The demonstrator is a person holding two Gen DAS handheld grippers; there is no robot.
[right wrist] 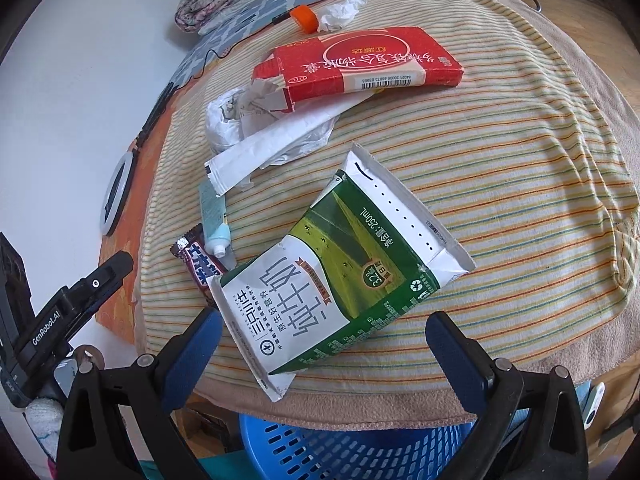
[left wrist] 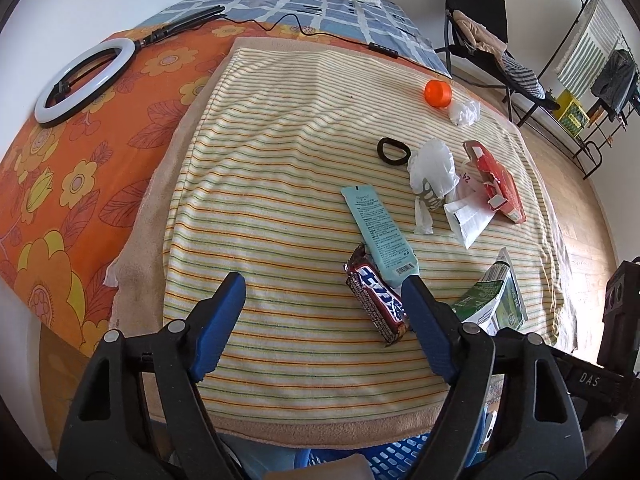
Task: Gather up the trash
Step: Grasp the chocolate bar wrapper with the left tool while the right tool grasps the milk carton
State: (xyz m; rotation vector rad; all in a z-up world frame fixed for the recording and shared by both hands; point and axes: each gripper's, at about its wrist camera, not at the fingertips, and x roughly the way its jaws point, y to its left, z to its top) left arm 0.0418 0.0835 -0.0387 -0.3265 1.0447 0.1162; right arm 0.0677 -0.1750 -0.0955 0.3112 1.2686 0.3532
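We record both tools over the striped towel point(left wrist: 280, 184), which serves as our reference surface; it covers the near part of a bed with an orange floral sheet point(left wrist: 72, 184).

The left gripper point(left wrist: 322, 284) has its jaws spread wide and grasps nothing. Its right fingertip sits just beside the chocolate bar wrapper point(left wrist: 378, 300), which lies toward the towel's near right part, with the pale blue tube point(left wrist: 378, 232) overlapping its far end.

The right gripper point(right wrist: 324, 324) is likewise released, its blue pads point(right wrist: 192, 356) standing to either side of the near end of the flattened green milk carton point(right wrist: 340, 280). The carton lies flat at the towel's near edge; we cannot tell whether either pad touches it.

Further trash on the towel, beyond the carton: a torn red box point(right wrist: 360, 64), with crumpled white plastic point(right wrist: 224, 120) and a white paper sachet point(right wrist: 256, 152) partly under its torn end. Toward the towel's far edge lie an orange cap point(left wrist: 438, 92) and a small crumpled wrapper point(left wrist: 464, 112), close together. A black hair tie point(left wrist: 394, 152) lies just beside the white plastic.

Below the towel's near edge, a blue perforated basket point(right wrist: 360, 448) stands under the right gripper. A ring light point(left wrist: 82, 80) lies on the orange sheet, well apart from the trash.
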